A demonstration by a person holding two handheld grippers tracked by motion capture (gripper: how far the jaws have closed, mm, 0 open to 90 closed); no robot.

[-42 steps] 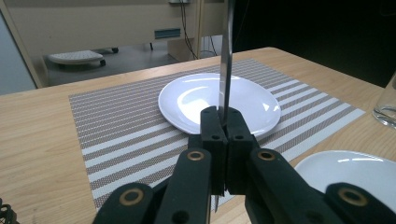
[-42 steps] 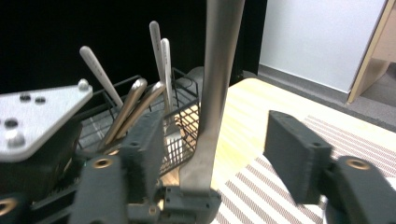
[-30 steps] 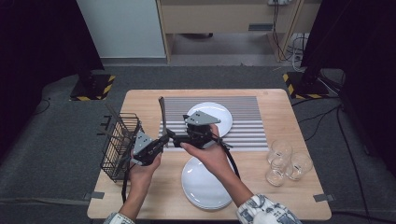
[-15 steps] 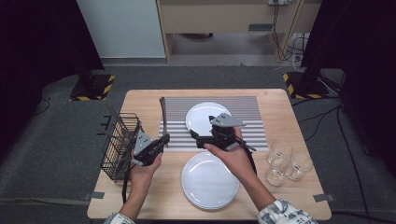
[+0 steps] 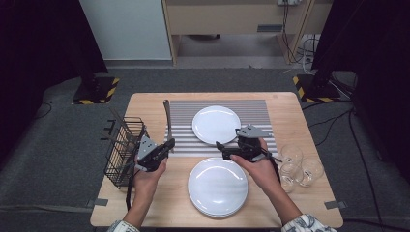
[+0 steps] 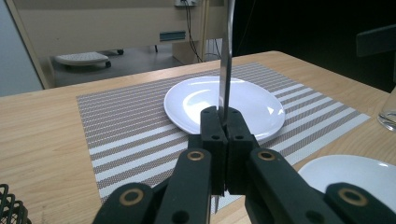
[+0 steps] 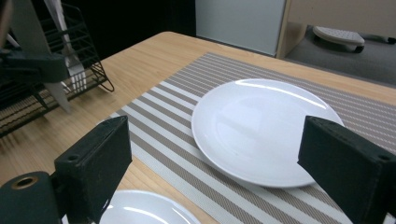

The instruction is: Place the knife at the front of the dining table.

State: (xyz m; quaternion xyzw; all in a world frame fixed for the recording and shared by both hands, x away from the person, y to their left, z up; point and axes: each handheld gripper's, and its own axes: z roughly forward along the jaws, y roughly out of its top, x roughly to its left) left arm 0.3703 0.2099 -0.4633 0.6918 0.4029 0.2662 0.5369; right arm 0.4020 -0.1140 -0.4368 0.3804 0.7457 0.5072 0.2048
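Probably a lab: taped floor [image 5: 92,202], stand bases [image 5: 96,90], loose cables [image 5: 290,29].

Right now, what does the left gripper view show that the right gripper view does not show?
Left gripper view: the left claw shut on a thin metal utensil standing upright, and a glass at the right edge. Right gripper view: the right claw wide apart, its jaws having just been opening, holding nothing, plus the wire basket with a fork. Both share the white plate on the striped mat, the nearer plate and the wooden table.
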